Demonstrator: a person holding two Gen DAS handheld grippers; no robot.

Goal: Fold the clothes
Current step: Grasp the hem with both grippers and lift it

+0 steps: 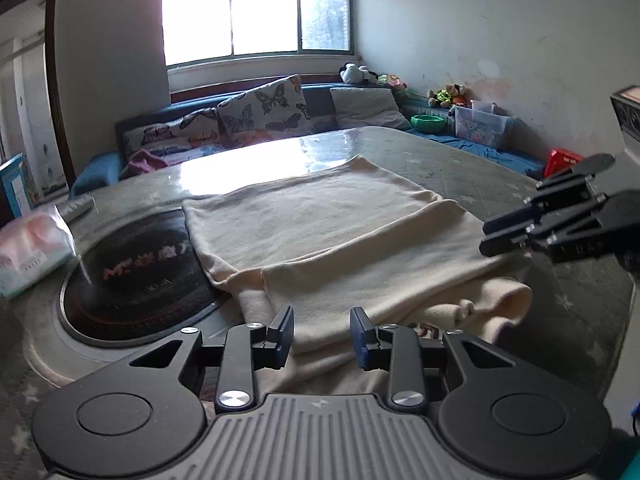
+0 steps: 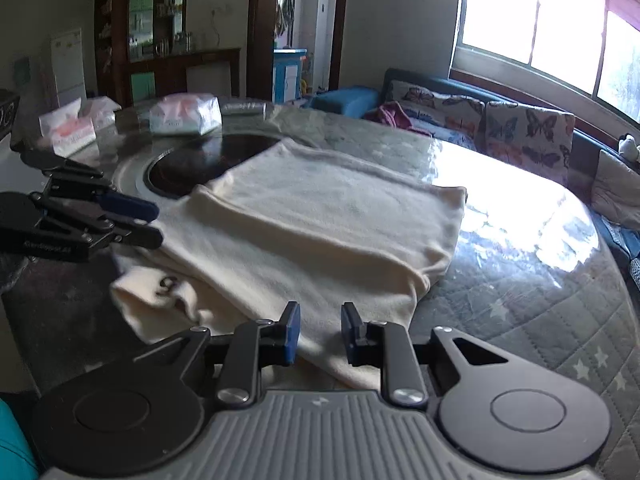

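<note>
A cream garment lies partly folded on the round table, its top layer flat and a rumpled end with a dark printed mark nearest me. In its own view my left gripper is open, hovering just over the near edge of the cloth with nothing pinched. My right gripper is also open over the garment's near corner. Each gripper shows in the other's view: the right one at the cloth's right edge, the left one at its left edge.
A black round hob is set into the table, partly under the cloth. Tissue packs sit at the table's far side. A sofa with butterfly cushions, plush toys and a plastic box line the walls.
</note>
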